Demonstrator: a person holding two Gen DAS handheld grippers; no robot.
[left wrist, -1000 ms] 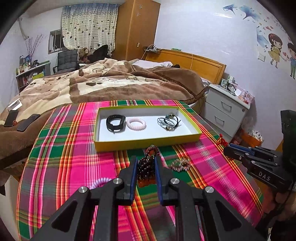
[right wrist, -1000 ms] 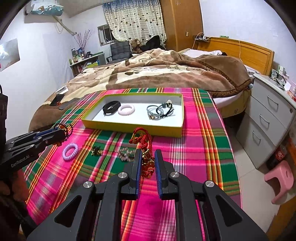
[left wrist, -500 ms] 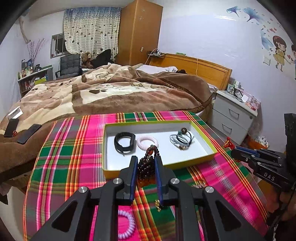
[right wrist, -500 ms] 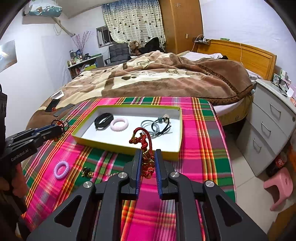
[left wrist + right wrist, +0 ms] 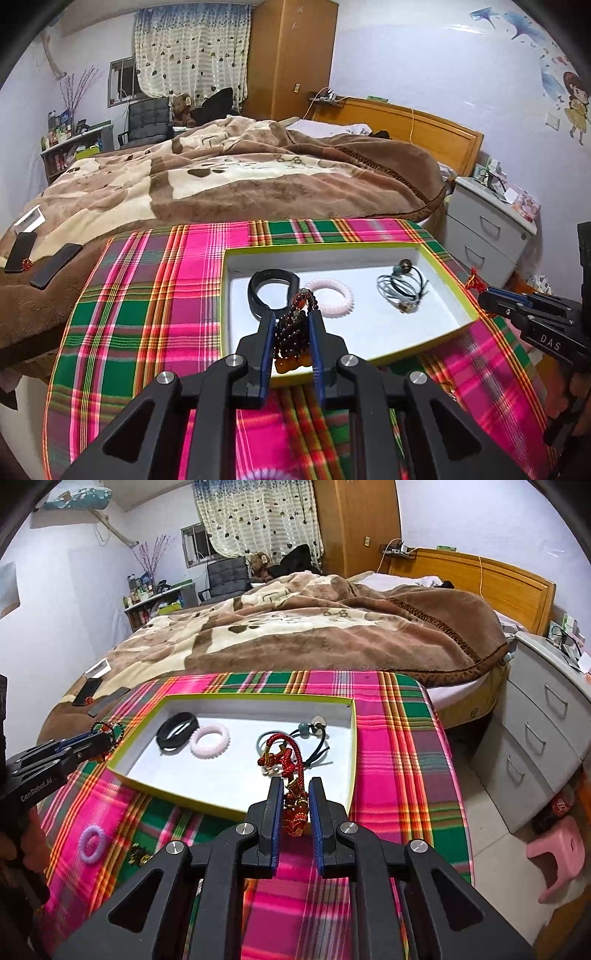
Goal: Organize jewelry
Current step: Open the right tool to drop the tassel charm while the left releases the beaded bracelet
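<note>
My left gripper (image 5: 291, 319) is shut on a dark red bead bracelet (image 5: 291, 332) and holds it over the front edge of the yellow-rimmed white tray (image 5: 436, 332). My right gripper (image 5: 295, 788) is shut on a red knotted cord charm (image 5: 284, 757) above the tray's front rim (image 5: 207, 803). In the tray lie a black band (image 5: 271, 286), a pale pink coil ring (image 5: 334, 295) and a blue-black cord bundle (image 5: 400, 291). The right gripper also shows at the right of the left wrist view (image 5: 487, 295).
A purple coil ring (image 5: 90, 843) and small gold pieces (image 5: 138, 854) lie on the plaid cloth (image 5: 399, 746) in front of the tray. A bed stands behind the table, grey drawers (image 5: 543, 734) and a pink stool (image 5: 557, 856) to the right.
Both grippers have risen off the cloth with their pieces and moved forward, from in front of the tray to over its front rim.
</note>
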